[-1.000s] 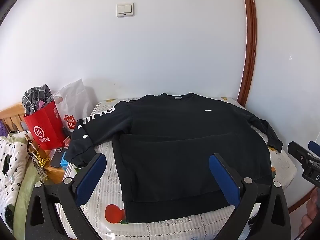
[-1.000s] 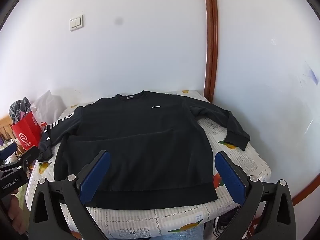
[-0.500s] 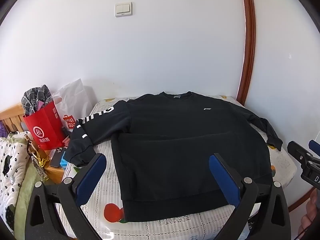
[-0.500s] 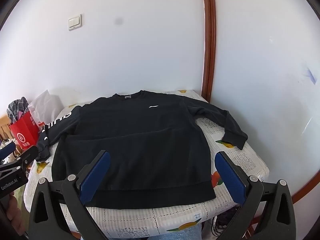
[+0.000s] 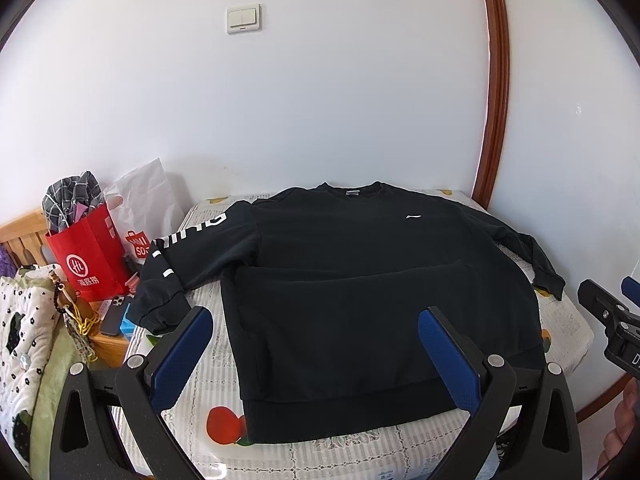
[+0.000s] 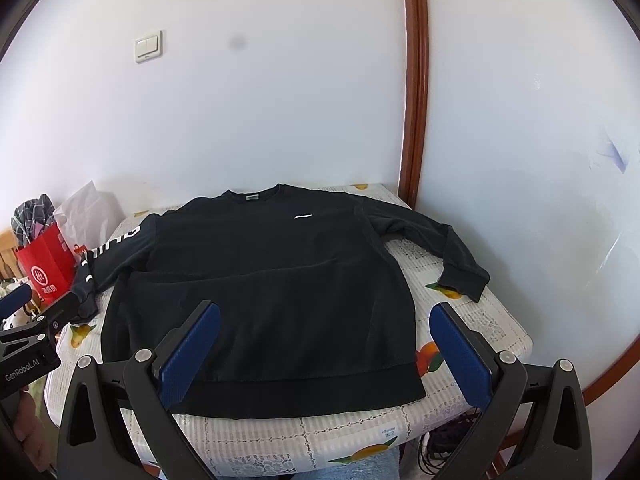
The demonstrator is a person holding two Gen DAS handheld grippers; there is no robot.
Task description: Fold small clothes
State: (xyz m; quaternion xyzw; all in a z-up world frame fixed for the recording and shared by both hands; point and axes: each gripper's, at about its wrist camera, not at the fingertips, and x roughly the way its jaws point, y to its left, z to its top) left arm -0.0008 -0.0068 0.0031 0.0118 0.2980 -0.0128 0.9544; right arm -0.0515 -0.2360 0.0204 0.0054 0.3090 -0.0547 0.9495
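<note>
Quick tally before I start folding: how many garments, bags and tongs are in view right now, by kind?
Garments on the table: 1, the black sweatshirt, spread flat.
Bags beside the table: 2, the red bag and the white bag.
Tongs: 2, the left tongs and the right tongs, both open and holding nothing.
Total: 5.

The left tool (image 5: 314,322) has two black plastic arms with triangular cut-outs, and each finger carries a flat blue pad (image 5: 448,356). Round silver screws sit at the joints. The right tool (image 6: 324,318) looks the same: black frame, blue pads (image 6: 190,350), silver screws. On the left tool's side, in the right wrist view, white letters seem to read "GenRobot.AI".
</note>
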